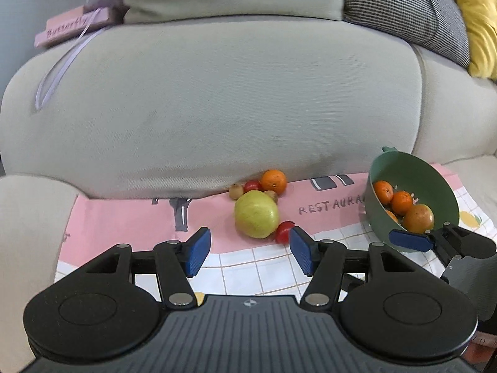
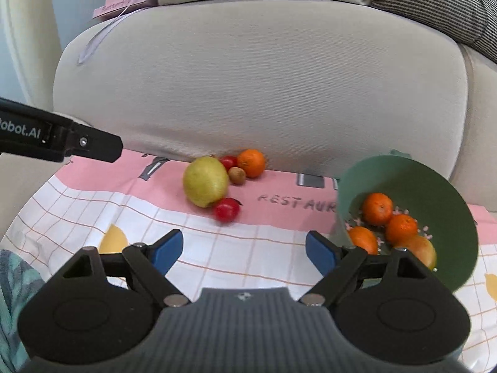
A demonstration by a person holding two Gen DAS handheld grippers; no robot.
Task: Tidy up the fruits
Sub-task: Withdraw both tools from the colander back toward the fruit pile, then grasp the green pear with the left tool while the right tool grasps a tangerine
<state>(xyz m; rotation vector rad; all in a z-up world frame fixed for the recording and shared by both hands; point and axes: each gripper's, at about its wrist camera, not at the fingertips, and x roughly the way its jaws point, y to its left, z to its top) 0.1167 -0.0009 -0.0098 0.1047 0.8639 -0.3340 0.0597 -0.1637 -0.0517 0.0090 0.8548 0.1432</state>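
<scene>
On the pink-and-white cloth [image 1: 242, 267] lies a big yellow-green pear-like fruit [image 1: 256, 214] [image 2: 205, 180], with a small red fruit [image 1: 284, 231] [image 2: 227, 209] touching it. Behind them an orange [image 1: 273, 181] [image 2: 251, 162], another small red fruit [image 2: 229, 161] and a small brown fruit [image 2: 237, 175] sit against the sofa cushion. A tilted green bowl [image 1: 435, 180] [image 2: 435, 183] holds several oranges [image 2: 377, 208] and a reddish-yellow fruit [image 1: 418, 217]. My left gripper [image 1: 250, 253] is open and empty, just short of the pear. My right gripper [image 2: 245, 251] is open and empty, left of the bowl.
A beige sofa cushion [image 1: 217, 108] rises right behind the fruits. A pink book [image 1: 71, 26] with a ribbon lies at the upper left. Checked [image 1: 403, 6] and yellow [image 1: 478, 21] pillows are at the upper right. The left gripper's body [image 2: 62, 140] juts in from the left.
</scene>
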